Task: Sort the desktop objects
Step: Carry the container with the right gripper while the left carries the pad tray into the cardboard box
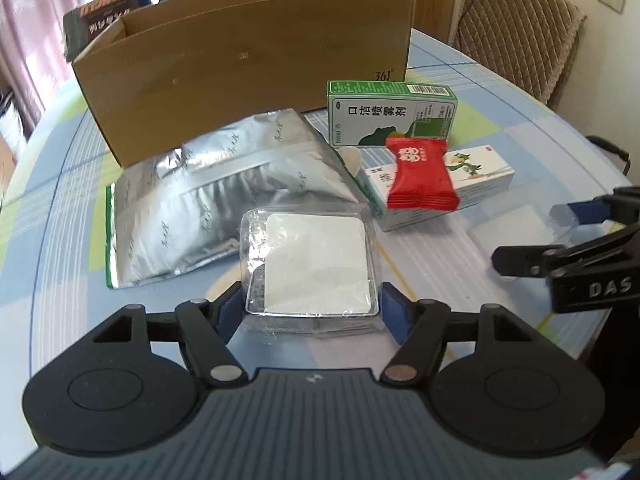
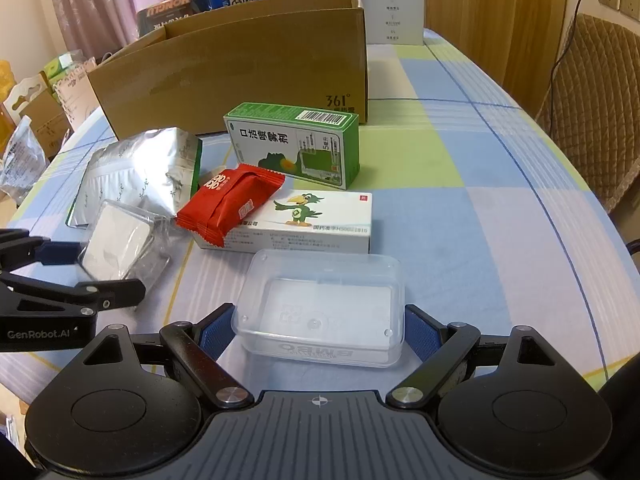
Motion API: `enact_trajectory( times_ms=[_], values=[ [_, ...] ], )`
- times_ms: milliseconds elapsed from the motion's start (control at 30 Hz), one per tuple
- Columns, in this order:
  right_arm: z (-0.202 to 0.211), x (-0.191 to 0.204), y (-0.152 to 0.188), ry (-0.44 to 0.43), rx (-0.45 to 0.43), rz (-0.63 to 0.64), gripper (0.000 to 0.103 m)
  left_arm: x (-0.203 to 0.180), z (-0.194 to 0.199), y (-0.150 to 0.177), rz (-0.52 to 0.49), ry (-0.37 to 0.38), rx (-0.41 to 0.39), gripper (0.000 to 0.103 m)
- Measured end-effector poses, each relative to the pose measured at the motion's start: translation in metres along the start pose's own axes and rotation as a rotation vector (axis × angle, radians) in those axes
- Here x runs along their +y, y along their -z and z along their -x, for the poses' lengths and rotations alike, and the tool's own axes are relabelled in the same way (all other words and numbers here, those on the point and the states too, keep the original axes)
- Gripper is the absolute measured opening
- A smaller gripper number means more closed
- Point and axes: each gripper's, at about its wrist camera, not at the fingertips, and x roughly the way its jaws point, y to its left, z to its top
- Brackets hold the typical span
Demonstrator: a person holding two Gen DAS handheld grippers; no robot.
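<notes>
The cardboard box (image 2: 240, 68) stands open at the back of the desk (image 2: 460, 220), likely where things go. In front lie a foil bag (image 1: 208, 204), a green carton (image 2: 296, 144), a white carton (image 2: 304, 220) with a red sachet (image 2: 228, 204) leaning on it, all close together. The left hand-held gripper (image 1: 312, 312) pinches a wrapped white pad (image 1: 316, 264) by its near edge; the slick film could slip out on lifting. The right hand-held gripper (image 2: 320, 332) brackets a clear plastic case (image 2: 320, 304), pads at its sides, though I cannot tell if it is squeezing; the thin walls may flex and pop free, or nudge the white carton and tip the sachet
</notes>
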Motion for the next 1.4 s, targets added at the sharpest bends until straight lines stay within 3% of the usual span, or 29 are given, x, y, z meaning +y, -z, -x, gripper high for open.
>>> enact_trajectory(
  times_ms=[500,900,1400],
  values=[
    [-0.007,0.002,0.001,0.024,-0.010,0.014,0.086,-0.011,-0.004,0.006,0.024,-0.038,-0.020,0.070],
    [-0.001,0.001,0.001,0.046,-0.060,0.010,0.084,-0.013,-0.002,0.006,0.061,-0.060,-0.026,0.065],
    [0.025,0.004,-0.005,0.014,-0.113,0.014,0.084,-0.017,0.034,0.003,0.124,-0.090,-0.056,0.064]
  ],
)
